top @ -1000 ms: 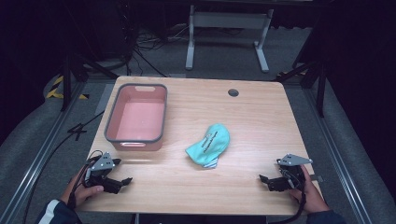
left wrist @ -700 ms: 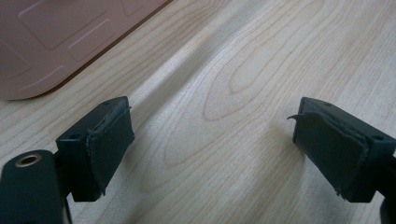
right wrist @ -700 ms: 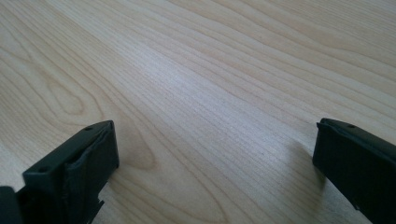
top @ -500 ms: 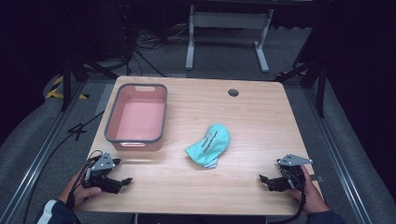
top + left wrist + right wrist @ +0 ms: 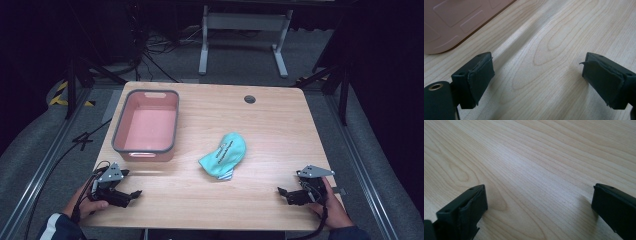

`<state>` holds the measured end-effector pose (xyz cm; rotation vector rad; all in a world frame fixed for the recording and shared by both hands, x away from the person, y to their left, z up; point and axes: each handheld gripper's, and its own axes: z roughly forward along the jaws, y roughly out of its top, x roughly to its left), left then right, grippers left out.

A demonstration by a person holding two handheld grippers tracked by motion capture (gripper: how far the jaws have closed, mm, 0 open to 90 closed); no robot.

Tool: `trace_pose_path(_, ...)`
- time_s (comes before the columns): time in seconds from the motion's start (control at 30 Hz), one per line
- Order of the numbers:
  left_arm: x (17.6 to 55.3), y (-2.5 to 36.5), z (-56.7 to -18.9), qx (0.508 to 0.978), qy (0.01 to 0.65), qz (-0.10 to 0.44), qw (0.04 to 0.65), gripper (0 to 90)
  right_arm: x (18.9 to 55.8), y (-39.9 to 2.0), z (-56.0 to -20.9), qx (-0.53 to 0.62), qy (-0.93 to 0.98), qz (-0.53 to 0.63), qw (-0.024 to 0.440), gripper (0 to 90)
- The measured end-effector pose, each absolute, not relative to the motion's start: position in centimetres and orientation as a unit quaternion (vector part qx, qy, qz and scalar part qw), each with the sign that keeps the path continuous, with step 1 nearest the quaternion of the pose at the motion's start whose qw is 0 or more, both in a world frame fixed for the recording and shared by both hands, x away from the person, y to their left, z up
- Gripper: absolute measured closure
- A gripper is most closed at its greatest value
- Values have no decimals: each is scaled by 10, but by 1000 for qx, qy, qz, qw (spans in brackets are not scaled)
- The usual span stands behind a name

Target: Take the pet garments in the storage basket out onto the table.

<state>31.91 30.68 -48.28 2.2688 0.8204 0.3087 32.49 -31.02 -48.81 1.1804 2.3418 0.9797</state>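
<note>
The left tongs [image 5: 134, 193] rest at the tabletop's [image 5: 280, 125] near left corner, the right tongs [image 5: 282, 191] near its near right corner; both gape with nothing between their jaws. The teal cap [image 5: 225, 156] lies mid-tabletop, well apart from both, beside the pink bin [image 5: 146, 128].

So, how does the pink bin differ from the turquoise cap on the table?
The pink bin is a rigid, open rectangular container with a grey rim; the turquoise cap is soft and rounded, with dark lettering. The bin is clearly larger than the cap. The bin stands at the table's left side, while the cap lies near the middle, tilted diagonally. Both rest on the wooden table, apart from each other, and neither is touched by any tongs.
</note>
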Motion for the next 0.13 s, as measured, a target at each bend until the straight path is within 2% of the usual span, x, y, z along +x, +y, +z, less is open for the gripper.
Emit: trace_pose_path(0.13, 320, 307, -483, 875, 317, 118, 346, 92, 325, -310, -488, 415, 824, 345, 170, 4)
